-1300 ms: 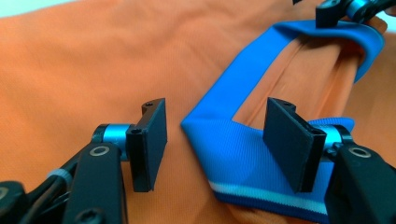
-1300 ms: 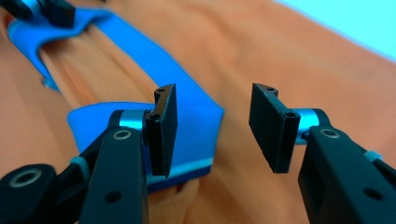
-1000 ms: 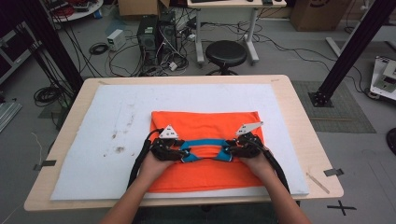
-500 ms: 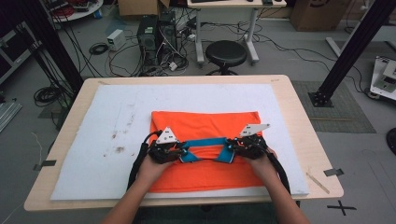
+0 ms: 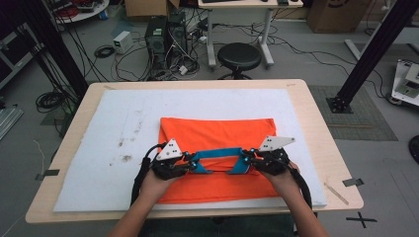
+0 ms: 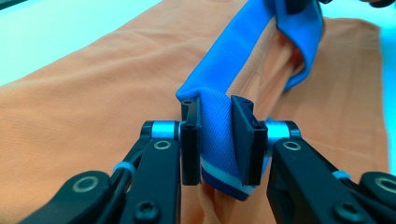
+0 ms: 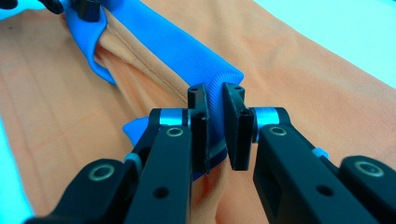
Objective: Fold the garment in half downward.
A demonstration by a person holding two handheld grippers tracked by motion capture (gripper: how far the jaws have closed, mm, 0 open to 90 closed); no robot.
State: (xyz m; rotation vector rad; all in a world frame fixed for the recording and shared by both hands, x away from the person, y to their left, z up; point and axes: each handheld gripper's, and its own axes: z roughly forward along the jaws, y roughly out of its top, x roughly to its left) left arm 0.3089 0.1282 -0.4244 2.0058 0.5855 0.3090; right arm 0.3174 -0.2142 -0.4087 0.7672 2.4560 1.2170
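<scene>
A: High view: orange shirt [image 5: 217,143] lies flat, already folded into a rectangle, at 6 o'clock on the white mat [image 5: 99,128]. Both grippers at its blue collar [image 5: 217,157].

B: Left gripper view: left gripper [image 6: 215,140] pinches collar. Right gripper view: right gripper [image 7: 215,126] pinches it too. Next fold not begun, likely.

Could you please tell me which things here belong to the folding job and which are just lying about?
In the job: orange shirt; its blue collar, clamped by left tongs and right tongs; white mat.

Lying about: stool; computer tower; floor cables.
</scene>
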